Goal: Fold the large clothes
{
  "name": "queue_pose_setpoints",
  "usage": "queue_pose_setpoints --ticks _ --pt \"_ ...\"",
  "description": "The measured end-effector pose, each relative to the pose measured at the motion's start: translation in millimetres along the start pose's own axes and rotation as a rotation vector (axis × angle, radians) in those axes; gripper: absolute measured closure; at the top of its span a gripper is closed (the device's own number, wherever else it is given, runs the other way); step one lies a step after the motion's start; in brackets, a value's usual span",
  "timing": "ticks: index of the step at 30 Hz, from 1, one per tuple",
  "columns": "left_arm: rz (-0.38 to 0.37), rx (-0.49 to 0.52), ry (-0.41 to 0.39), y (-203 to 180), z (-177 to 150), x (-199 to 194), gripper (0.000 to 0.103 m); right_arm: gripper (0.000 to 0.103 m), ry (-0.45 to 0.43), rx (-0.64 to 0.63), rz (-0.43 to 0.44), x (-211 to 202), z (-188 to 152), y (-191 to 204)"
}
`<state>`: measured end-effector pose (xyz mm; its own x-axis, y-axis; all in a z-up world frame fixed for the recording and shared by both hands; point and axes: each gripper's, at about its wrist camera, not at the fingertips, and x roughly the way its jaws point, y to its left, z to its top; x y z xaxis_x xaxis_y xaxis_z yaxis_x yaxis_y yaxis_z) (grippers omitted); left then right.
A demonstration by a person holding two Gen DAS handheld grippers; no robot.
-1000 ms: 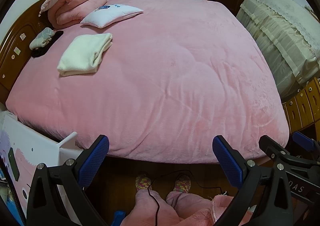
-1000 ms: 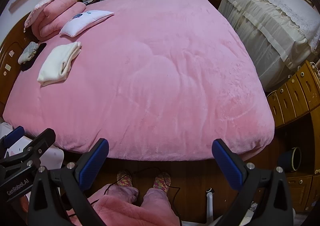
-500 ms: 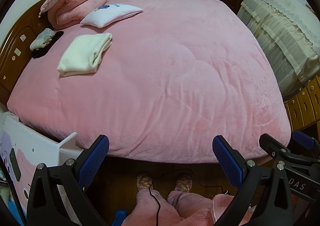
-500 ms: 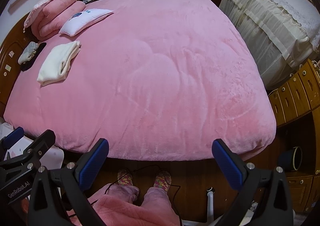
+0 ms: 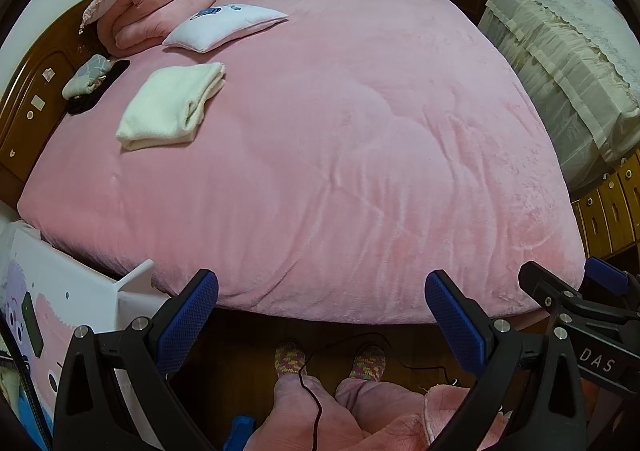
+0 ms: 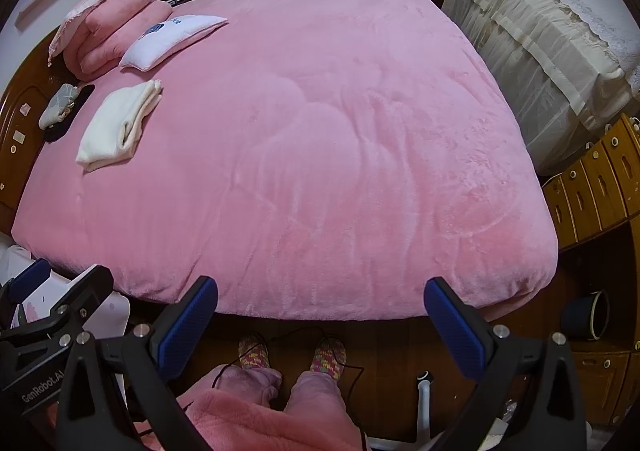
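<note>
Both claws, left claw (image 5: 320, 315) and right claw (image 6: 320, 315), stand wide and empty above the bed (image 5: 340, 155) edge; the cream garment (image 5: 172, 105) lies folded near the headboard, clear of the working area.

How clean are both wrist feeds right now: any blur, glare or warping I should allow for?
Left wrist: sharp, even soft light, no glare; the bed bulges from fisheye warp, corners black, floor by the feet dark. Right wrist: equally sharp, pinker cast, same warp; the cabinet bends at the rim. Each hand-held gripper, left and right, is crisp.
</note>
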<state>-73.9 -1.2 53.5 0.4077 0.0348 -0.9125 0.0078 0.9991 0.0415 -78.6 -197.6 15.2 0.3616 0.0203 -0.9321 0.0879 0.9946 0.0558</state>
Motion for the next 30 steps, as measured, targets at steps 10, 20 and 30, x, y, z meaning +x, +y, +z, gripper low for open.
queue_pose_setpoints --ticks 10,20,30 --pt "0.012 -0.006 0.001 -6.0 3.3 2.8 0.001 0.0 0.011 0.01 0.013 4.5 5.0 -9.0" --pt "0.017 -0.002 0.001 -10.0 9.4 6.8 0.001 0.0 0.029 0.015 0.023 12.1 11.5 -21.8" --pt "0.022 -0.008 -0.009 -8.3 18.1 7.0 0.001 0.0 0.077 0.054 0.043 28.7 19.1 -33.8"
